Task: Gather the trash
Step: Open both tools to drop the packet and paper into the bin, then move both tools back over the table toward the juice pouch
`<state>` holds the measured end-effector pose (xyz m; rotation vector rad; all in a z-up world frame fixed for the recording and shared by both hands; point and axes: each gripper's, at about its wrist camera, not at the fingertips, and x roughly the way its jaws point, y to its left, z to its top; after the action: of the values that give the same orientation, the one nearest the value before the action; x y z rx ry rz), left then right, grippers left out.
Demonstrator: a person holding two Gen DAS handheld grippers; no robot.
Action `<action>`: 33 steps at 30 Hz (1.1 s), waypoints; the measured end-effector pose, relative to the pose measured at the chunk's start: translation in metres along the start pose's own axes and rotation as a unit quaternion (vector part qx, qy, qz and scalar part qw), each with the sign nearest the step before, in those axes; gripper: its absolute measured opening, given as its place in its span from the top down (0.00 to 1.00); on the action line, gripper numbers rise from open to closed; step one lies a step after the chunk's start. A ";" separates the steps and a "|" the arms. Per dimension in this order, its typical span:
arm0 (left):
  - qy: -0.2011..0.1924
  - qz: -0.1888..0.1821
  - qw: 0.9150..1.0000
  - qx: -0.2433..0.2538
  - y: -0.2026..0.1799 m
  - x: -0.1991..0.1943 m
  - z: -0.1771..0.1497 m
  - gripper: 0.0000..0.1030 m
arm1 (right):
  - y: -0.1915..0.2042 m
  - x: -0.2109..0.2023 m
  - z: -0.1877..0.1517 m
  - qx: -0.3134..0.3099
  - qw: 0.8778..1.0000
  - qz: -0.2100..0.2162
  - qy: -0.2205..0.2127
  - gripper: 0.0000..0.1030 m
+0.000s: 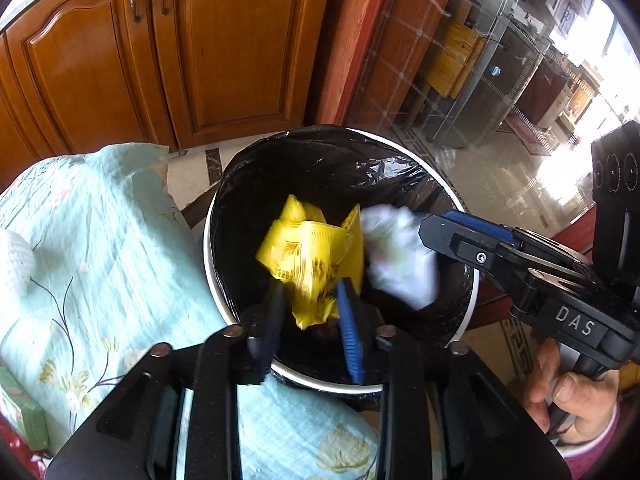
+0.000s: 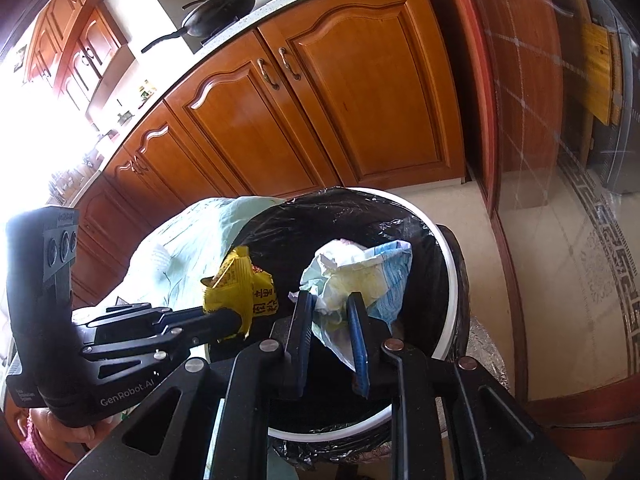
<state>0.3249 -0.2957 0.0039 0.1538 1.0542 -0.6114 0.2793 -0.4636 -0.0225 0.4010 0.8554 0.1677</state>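
both grippers hang over the mouth of the white trash bin (image 1: 208,248), which is lined with a black bag (image 1: 320,160). the left gripper (image 1: 312,320) has its 2 fingers spread a little, with the yellow snack wrapper (image 1: 312,256) between them; the wrapper is blurred and looks loose, so it may be slipping free, but i cannot tell for sure. the right gripper (image 2: 330,316) is pinched on a crumpled white and blue wrapper (image 2: 360,276), held just above the liner. neither piece is down inside the bin yet. so the carrying part looks done and the dropping is what is left: 2 pieces to let go. the floral tablecloth (image 1: 100,240) beside the bin shows a white ball-like object (image 1: 16,264); whether that is trash i cannot tell.
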 end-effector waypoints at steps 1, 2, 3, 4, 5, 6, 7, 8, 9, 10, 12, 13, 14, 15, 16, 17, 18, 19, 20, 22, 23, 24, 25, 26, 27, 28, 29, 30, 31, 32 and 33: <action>-0.002 0.003 1.000 0.000 0.000 -0.001 -0.001 0.67 | 0.000 -0.001 0.000 0.001 1.000 0.002 -0.002 0.60; -0.004 0.005 1.000 -0.001 0.001 -0.002 -0.003 0.66 | -0.001 -0.001 0.000 0.001 1.000 0.003 -0.004 0.58; -0.006 0.003 1.000 -0.004 0.002 -0.004 -0.005 0.66 | -0.001 -0.002 -0.001 0.002 1.000 0.004 -0.006 0.55; -0.008 0.001 1.000 -0.007 0.004 -0.005 -0.007 0.66 | -0.001 -0.003 -0.001 0.004 1.000 0.007 -0.008 0.54; -0.012 -0.001 1.000 -0.011 0.006 -0.008 -0.009 0.66 | -0.002 -0.004 -0.001 0.006 1.000 0.008 -0.009 0.54; -0.015 -0.003 1.000 -0.016 0.008 -0.010 -0.013 0.66 | -0.002 -0.005 -0.002 0.008 1.000 0.008 -0.011 0.54; -0.020 -0.005 1.000 -0.021 0.010 -0.013 -0.017 0.66 | -0.003 -0.007 -0.003 0.009 1.000 0.010 -0.014 0.53; -0.025 -0.003 0.999 -0.026 0.013 -0.016 -0.019 0.64 | -0.003 -0.009 -0.005 0.011 1.000 0.011 -0.018 0.51; -0.032 0.002 0.999 -0.034 0.015 -0.019 -0.024 0.61 | -0.003 -0.011 -0.006 0.013 1.000 0.012 -0.022 0.45; -0.042 0.006 0.998 -0.045 0.019 -0.023 -0.029 0.51 | -0.002 -0.014 -0.008 0.014 0.999 0.017 -0.027 0.39; -0.060 0.000 0.996 -0.067 0.027 -0.032 -0.040 0.44 | -0.003 -0.019 -0.013 0.021 0.998 0.028 -0.042 0.29; -0.066 -0.004 0.995 -0.077 0.031 -0.036 -0.046 0.44 | -0.002 -0.022 -0.016 0.026 0.998 0.033 -0.050 0.21; -0.072 -0.007 0.994 -0.085 0.035 -0.040 -0.052 0.44 | -0.002 -0.024 -0.020 0.030 0.997 0.036 -0.057 0.19; -0.078 -0.007 0.993 -0.091 0.037 -0.043 -0.057 0.44 | -0.002 -0.025 -0.023 0.034 0.997 0.039 -0.062 0.17; -0.086 -0.005 0.992 -0.096 0.040 -0.047 -0.063 0.44 | -0.001 -0.027 -0.027 0.038 0.996 0.041 -0.064 0.17; -0.092 -0.001 0.991 -0.099 0.043 -0.052 -0.069 0.44 | 0.000 -0.027 -0.031 0.040 0.996 0.044 -0.066 0.17; -0.098 0.002 0.990 -0.102 0.044 -0.057 -0.076 0.44 | 0.003 -0.029 -0.034 0.040 0.996 0.046 -0.067 0.17; -0.104 0.005 0.989 -0.105 0.047 -0.062 -0.082 0.44 | 0.005 -0.030 -0.037 0.040 0.996 0.047 -0.069 0.17; -0.109 0.007 0.988 -0.109 0.049 -0.067 -0.087 0.44 | 0.008 -0.031 -0.041 0.038 0.996 0.046 -0.071 0.17; -0.118 0.012 0.986 -0.115 0.052 -0.074 -0.096 0.44 | 0.015 -0.033 -0.048 0.036 0.995 0.047 -0.076 0.17; -0.122 0.014 0.985 -0.118 0.054 -0.079 -0.102 0.44 | 0.019 -0.034 -0.051 0.036 0.995 0.049 -0.077 0.17; -0.125 0.016 0.985 -0.121 0.056 -0.082 -0.106 0.44 | 0.022 -0.035 -0.054 0.037 0.995 0.051 -0.078 0.17; -0.127 0.017 0.984 -0.125 0.058 -0.085 -0.110 0.44 | 0.025 -0.036 -0.059 0.037 0.995 0.054 -0.078 0.17; -0.129 0.017 0.983 -0.130 0.061 -0.089 -0.117 0.44 | 0.028 -0.036 -0.062 0.036 0.995 0.058 -0.077 0.17; -0.131 0.018 0.982 -0.135 0.064 -0.091 -0.121 0.44 | 0.032 -0.036 -0.065 0.034 0.995 0.061 -0.075 0.17; -0.133 0.019 0.981 -0.139 0.067 -0.094 -0.126 0.44 | 0.036 -0.036 -0.068 0.033 0.995 0.064 -0.073 0.17; -0.134 0.020 0.980 -0.146 0.071 -0.097 -0.132 0.44 | 0.040 -0.036 -0.071 0.031 0.995 0.067 -0.071 0.17; -0.136 0.020 0.979 -0.152 0.074 -0.099 -0.137 0.44 | 0.044 -0.035 -0.074 0.029 0.995 0.070 -0.067 0.17; -0.137 0.018 0.977 -0.160 0.077 -0.102 -0.142 0.44 | 0.047 -0.035 -0.076 0.028 0.995 0.072 -0.065 0.17; -0.137 0.017 0.977 -0.164 0.079 -0.103 -0.146 0.44 | 0.051 -0.035 -0.078 0.027 0.995 0.075 -0.064 0.17; -0.138 0.019 0.976 -0.167 0.081 -0.106 -0.151 0.44 | 0.055 -0.034 -0.080 0.026 0.995 0.078 -0.062 0.17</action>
<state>0.2166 -0.1259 0.0046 -0.2011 0.8664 -0.3988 0.1972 -0.4018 -0.0230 0.5216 0.7073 0.2628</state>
